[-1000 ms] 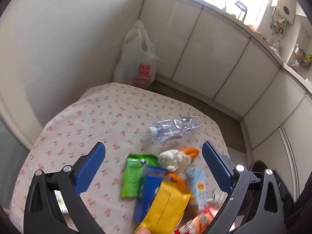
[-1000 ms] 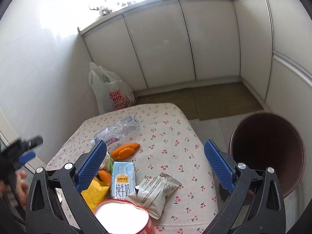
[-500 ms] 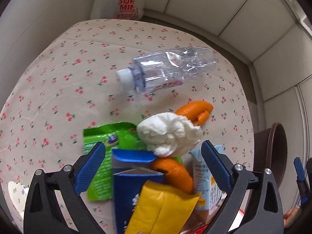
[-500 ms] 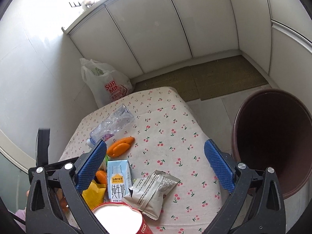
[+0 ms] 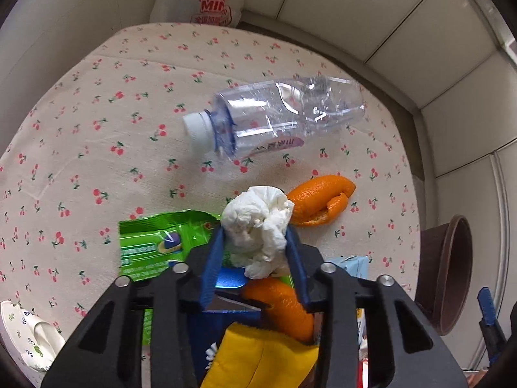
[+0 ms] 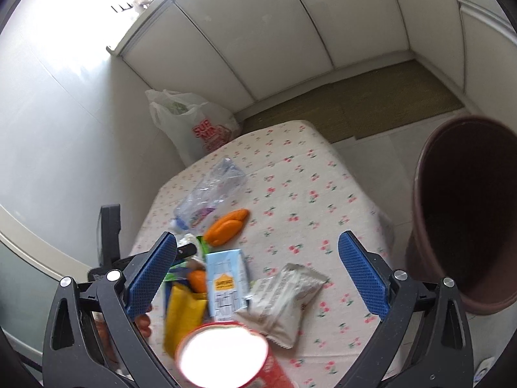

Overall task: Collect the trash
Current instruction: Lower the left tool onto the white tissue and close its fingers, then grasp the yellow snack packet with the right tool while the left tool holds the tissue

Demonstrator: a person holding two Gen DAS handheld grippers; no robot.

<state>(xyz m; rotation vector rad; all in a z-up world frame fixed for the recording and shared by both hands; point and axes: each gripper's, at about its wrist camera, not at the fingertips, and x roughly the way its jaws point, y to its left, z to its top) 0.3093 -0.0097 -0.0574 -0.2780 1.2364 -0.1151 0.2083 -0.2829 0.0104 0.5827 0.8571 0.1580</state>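
Observation:
My left gripper (image 5: 255,242) is shut on a crumpled white tissue (image 5: 258,226) on the cherry-print table (image 5: 97,129). Around it lie a green wrapper (image 5: 155,242), orange peels (image 5: 320,200), a clear plastic bottle (image 5: 278,119), a blue box and a yellow packet (image 5: 258,359). My right gripper (image 6: 258,271) is open and empty above a blue milk carton (image 6: 226,281), a grey wrapper (image 6: 281,300) and a red cup (image 6: 226,355). A brown trash bin (image 6: 465,213) stands on the floor right of the table.
A white plastic shopping bag (image 6: 194,129) stands on the floor against the wall beyond the table. White cabinets (image 6: 258,42) line the back. A slipper (image 5: 29,339) lies on the floor at the lower left.
My left gripper has moved down onto the trash pile and closed on the white tissue. My right gripper has stayed open and tilted a little toward the table.

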